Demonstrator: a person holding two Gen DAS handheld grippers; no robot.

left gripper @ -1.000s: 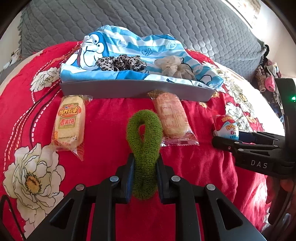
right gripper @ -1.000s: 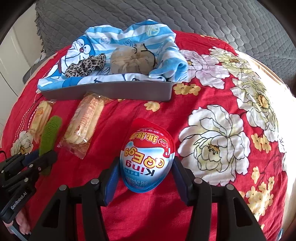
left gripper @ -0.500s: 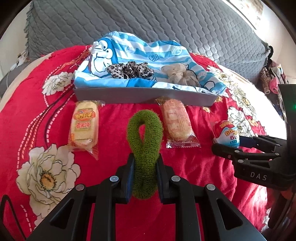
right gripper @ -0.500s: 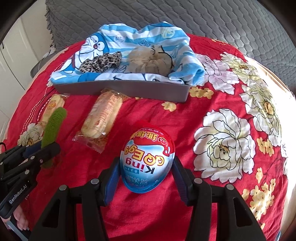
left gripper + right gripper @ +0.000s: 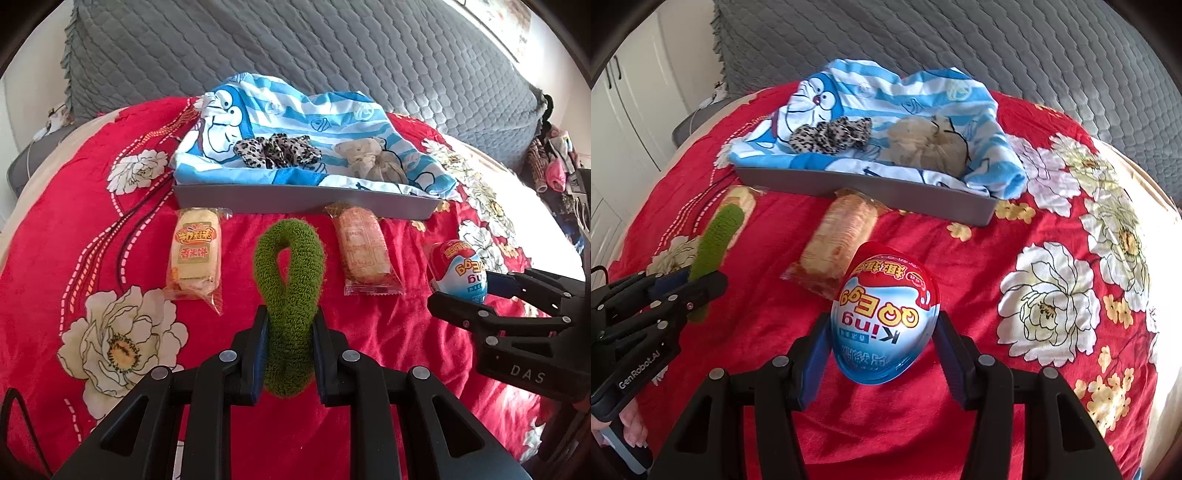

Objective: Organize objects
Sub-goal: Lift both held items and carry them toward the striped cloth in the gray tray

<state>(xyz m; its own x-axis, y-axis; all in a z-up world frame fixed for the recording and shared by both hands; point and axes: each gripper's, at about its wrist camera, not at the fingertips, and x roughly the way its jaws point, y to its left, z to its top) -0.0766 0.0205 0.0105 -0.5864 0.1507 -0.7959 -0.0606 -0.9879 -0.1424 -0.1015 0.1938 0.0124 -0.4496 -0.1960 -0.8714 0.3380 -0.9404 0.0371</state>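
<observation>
My left gripper (image 5: 289,325) is shut on a green fuzzy scrunchie (image 5: 290,280), held above the red bedspread; it also shows in the right wrist view (image 5: 716,251). My right gripper (image 5: 882,332) is shut on a red and blue egg-shaped toy pack (image 5: 884,314), seen also in the left wrist view (image 5: 458,271). A grey tray (image 5: 295,199) lined with a blue striped cartoon cloth (image 5: 258,110) lies ahead. In it are a leopard scrunchie (image 5: 277,149) and a beige scrunchie (image 5: 373,158).
Two wrapped snack packs lie in front of the tray: a yellow one (image 5: 195,254) at left and a pink one (image 5: 364,251) at right. A grey quilted cushion (image 5: 295,48) backs the bed. White cupboards (image 5: 631,99) stand at far left.
Both grippers have drawn back and risen a little with their objects; the tray and snacks now look farther away. Grips are unchanged.
</observation>
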